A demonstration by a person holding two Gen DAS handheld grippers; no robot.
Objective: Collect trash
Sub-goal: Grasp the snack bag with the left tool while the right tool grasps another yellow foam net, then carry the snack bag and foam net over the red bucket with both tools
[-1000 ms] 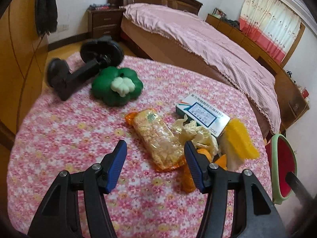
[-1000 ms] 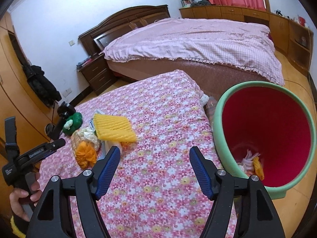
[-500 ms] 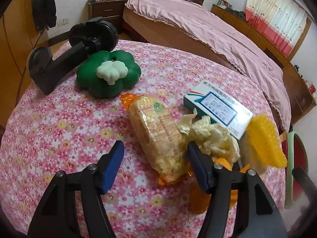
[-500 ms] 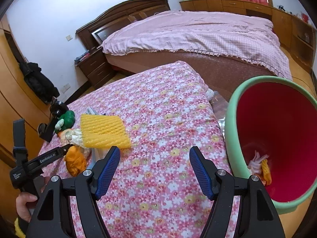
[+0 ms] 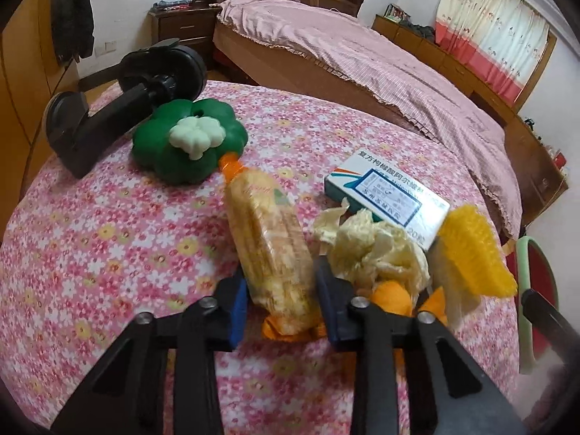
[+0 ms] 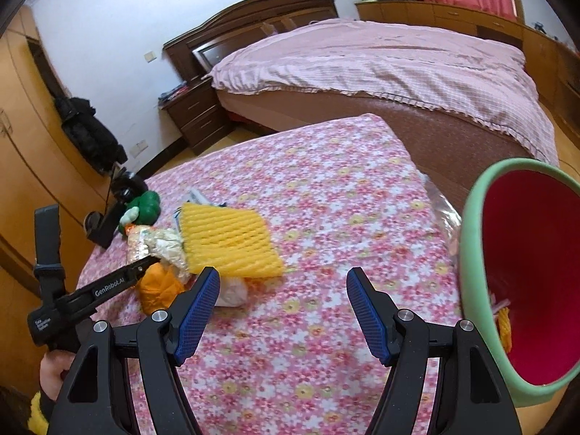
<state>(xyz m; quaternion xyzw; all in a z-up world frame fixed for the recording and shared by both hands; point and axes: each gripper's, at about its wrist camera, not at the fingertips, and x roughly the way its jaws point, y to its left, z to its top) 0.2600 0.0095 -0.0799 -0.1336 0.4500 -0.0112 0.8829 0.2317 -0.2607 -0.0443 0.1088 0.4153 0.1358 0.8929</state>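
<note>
Left gripper (image 5: 281, 299) just closed, blue pads clamped on near end of snack packet (image 5: 270, 250), packet running toward 11 o'clock on flowered table (image 5: 108, 224). Right gripper (image 6: 282, 311) spread wide, holding nothing; trash bin (image 6: 471, 253) at 3 o'clock.

Bedroom with dark wood bed and pale walls

A double bed (image 6: 380, 69) under a pink checked cover stands against the white wall (image 6: 119, 11), its carved headboard (image 6: 253, 14) dark brown, a matching nightstand (image 6: 195, 116) beside it. Low wooden cabinets (image 6: 435, 18) run beneath a red-and-white curtain (image 5: 496, 50) that lets in daylight. Tan wardrobe doors (image 6: 25, 137) line one side, a black jacket (image 6: 90, 134) hanging there. The floor (image 6: 565, 137) is yellowish wood.
</note>
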